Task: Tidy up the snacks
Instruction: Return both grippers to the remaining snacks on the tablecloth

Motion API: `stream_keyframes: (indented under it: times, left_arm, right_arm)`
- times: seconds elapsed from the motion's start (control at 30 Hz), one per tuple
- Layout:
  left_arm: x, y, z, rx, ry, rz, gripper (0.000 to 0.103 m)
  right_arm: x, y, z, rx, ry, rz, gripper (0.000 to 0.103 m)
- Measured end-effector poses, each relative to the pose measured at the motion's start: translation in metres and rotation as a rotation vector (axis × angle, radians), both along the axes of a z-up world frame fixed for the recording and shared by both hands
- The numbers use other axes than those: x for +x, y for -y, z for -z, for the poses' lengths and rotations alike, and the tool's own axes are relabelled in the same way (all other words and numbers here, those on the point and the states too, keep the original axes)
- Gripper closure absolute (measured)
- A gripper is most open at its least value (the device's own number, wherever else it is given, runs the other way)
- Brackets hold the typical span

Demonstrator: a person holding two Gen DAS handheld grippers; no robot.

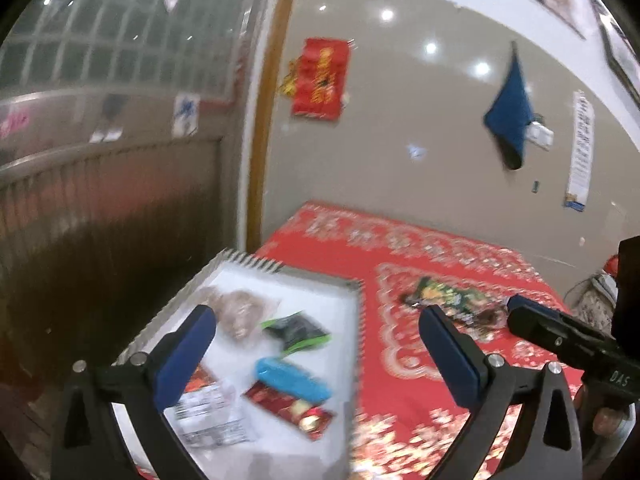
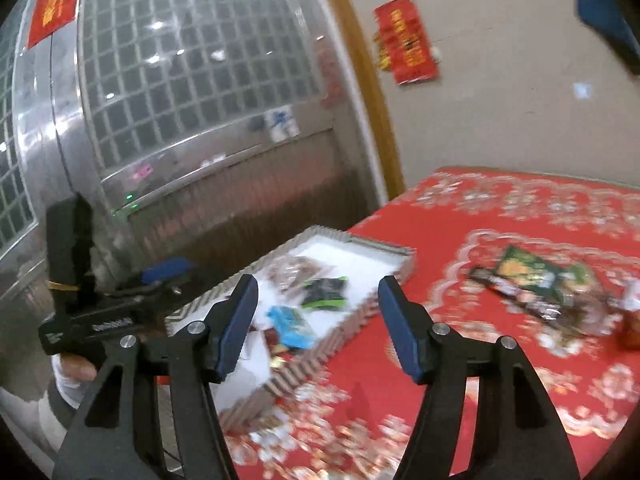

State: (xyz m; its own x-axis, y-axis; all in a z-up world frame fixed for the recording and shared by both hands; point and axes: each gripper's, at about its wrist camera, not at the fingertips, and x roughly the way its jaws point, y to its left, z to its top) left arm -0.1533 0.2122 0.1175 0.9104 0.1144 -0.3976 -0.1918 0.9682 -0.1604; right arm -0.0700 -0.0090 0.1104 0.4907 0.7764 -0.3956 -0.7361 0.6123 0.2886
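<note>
A white tray [image 1: 280, 280] with a ribbed silver rim sits at the left edge of the counter [image 1: 400, 248], which is covered in a red cloth with a pale floral pattern. Several snacks lie inside it: a bright blue packet [image 1: 294, 380] near the middle, a black-and-green packet [image 1: 298, 330] just beyond it, a clear bag of brownish pieces [image 1: 240, 308] toward the far corner, a red-and-gold packet [image 1: 288, 404] touching the blue one's near side, and a white wrapper with printed text [image 1: 212, 412] at the near end. Out on the cloth, well apart from the tray, a small heap of loose snacks remains, topped by a green packet [image 2: 540, 272] lying over a dark wrapper [image 2: 508, 292].

The left tool [image 1: 316, 332] hangs above the tray with its jaws spread wide and nothing between them. The right tool [image 2: 316, 312] hovers over the tray's right edge, its jaws also parted and empty. Each tool shows at the edge of the other's view, gripped by a hand.

Behind the counter stands a metal door with a grid of glass panes [image 2: 192, 64], and a grey wall bearing a red paper hanging [image 1: 320, 78] and a blue cloth [image 1: 512, 112].
</note>
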Motion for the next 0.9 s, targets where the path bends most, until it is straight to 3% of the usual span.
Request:
stream_keyframes:
  times: [0.23, 0.43, 0.67, 0.9]
  left_arm:
    - [0.020, 0.059, -0.009, -0.006, 0.059, 0.151, 0.000]
    - [0.055, 0.096, -0.005, -0.037, -0.018, 0.278, 0.000]
    - [0.100, 0.112, 0.003, -0.021, -0.128, 0.270, 0.000]
    - [0.151, 0.113, 0.013, -0.039, -0.238, 0.259, 0.000]
  right_arm:
    - [-0.007, 0.070, -0.008, 0.002, 0.021, 0.142, 0.038]
    - [-0.007, 0.123, -0.005, -0.059, 0.017, 0.243, 0.038]
    - [0.020, 0.158, 0.014, -0.159, -0.038, 0.313, 0.038]
    - [0.052, 0.159, 0.025, -0.236, -0.063, 0.291, 0.038]
